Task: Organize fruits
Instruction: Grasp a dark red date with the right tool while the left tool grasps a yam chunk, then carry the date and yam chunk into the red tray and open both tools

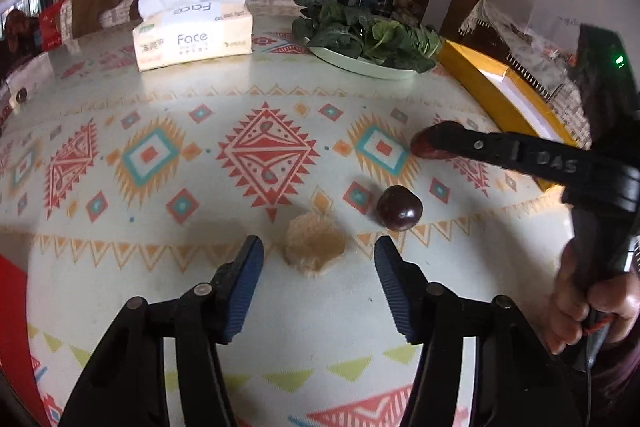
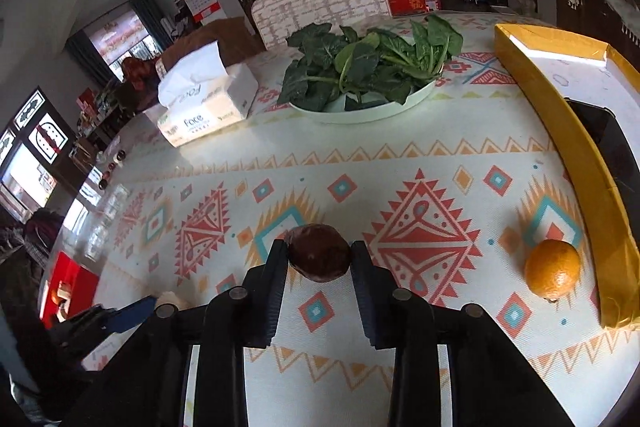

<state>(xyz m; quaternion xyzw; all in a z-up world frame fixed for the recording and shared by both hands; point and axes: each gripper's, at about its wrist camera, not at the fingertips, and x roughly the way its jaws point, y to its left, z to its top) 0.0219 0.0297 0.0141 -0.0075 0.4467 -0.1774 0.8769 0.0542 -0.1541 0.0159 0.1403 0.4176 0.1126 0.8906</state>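
My right tool [image 2: 319,254] is clamped on a dark maroon round fruit [image 2: 320,251], above the table [image 2: 280,131] | yellow cardboard box [image 2: 560,131] lies right, holding a black item | round orange fruit [image 2: 552,269] beside its wall | left tool [image 1: 319,251] apart, tan fuzzy round piece [image 1: 315,245] between.

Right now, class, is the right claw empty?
No, the right claw is shut on a dark fruit held between its fingers.

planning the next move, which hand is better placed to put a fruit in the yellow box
Right. The right tongs are shut on a dark fruit, and the yellow box lies on that side. The left tongs are open over a pale, fuzzy object, holding nothing.
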